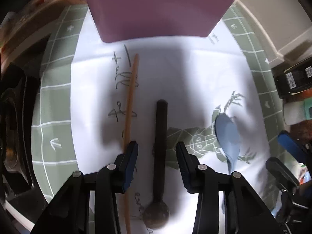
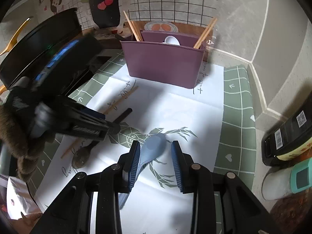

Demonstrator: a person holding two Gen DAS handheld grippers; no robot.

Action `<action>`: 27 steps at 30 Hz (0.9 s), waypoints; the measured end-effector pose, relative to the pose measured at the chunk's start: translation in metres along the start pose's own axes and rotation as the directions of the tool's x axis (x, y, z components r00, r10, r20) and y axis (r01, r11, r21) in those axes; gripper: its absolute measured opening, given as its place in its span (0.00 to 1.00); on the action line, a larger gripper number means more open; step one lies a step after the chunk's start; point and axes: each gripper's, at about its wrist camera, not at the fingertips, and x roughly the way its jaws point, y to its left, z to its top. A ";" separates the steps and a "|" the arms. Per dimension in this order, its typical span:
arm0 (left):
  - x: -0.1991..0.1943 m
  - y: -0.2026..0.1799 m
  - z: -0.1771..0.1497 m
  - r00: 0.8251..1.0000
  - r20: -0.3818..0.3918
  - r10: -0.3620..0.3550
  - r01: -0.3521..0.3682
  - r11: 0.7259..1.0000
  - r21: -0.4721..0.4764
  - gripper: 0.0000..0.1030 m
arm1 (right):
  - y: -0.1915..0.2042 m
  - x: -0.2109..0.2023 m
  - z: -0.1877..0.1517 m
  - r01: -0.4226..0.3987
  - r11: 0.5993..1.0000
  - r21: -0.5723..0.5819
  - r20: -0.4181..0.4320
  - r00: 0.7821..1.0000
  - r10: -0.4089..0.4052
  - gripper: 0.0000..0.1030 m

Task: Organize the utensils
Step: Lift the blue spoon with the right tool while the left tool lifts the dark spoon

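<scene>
**Both grippers spread over the spoons**

I see my left gripper with fingers apart astride the dark long-handled spoon, beside a wooden chopstick. My right gripper is spread around the blue plastic spoon on the white mat. The purple utensil holder stands behind.

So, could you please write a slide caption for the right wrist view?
Open right gripper poised around a blue spoon on the mat, purple utensil holder behind.

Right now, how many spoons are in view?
3: a blue spoon on the mat between the open right gripper fingers, a dark spoon under the left gripper, a white spoon in the purple holder. Others may be hidden inside.
</scene>
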 end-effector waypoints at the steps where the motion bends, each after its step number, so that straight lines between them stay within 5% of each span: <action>1: 0.004 -0.004 0.001 1.000 0.001 0.017 -0.017 1.000 0.018 0.35 | -0.003 0.001 -0.001 0.003 1.000 0.005 -0.003 1.000 -0.003 0.29; 4: 0.012 -0.021 -0.005 0.996 0.056 0.067 -0.072 0.993 0.090 0.13 | -0.013 0.007 -0.003 0.017 0.999 0.028 -0.019 1.000 -0.016 0.30; 7: 0.014 -0.028 -0.020 0.993 0.111 0.040 -0.050 0.995 0.083 0.12 | -0.027 0.016 -0.005 0.011 0.997 0.081 -0.048 0.999 -0.007 0.32; 9: 0.008 -0.029 -0.038 0.978 0.202 0.045 -0.063 0.995 0.084 0.12 | -0.034 0.021 -0.007 0.018 0.993 0.116 -0.059 0.998 -0.011 0.35; 14: -0.017 -0.007 -0.083 0.940 0.338 -0.038 0.046 0.999 -0.017 0.12 | -0.036 0.038 -0.012 0.015 0.986 0.167 -0.086 0.996 0.000 0.50; 18: -0.031 0.003 -0.101 0.912 0.409 -0.036 0.069 0.995 -0.066 0.12 | -0.007 0.055 -0.005 -0.018 0.992 0.123 -0.105 0.994 0.031 0.50; 22: -0.048 0.016 -0.116 0.885 0.463 -0.047 0.112 0.987 -0.114 0.12 | 0.018 0.079 0.002 0.078 0.995 0.057 -0.169 0.983 -0.068 0.49; 25: -0.070 0.028 -0.129 0.849 0.526 -0.052 0.124 0.987 -0.102 0.12 | 0.032 0.082 0.000 0.079 0.997 0.002 -0.172 0.982 -0.078 0.30; 27: -0.084 0.027 -0.130 0.823 0.565 -0.056 0.129 0.987 -0.091 0.12 | 0.036 0.074 0.000 0.055 0.998 -0.018 -0.147 0.988 -0.057 0.30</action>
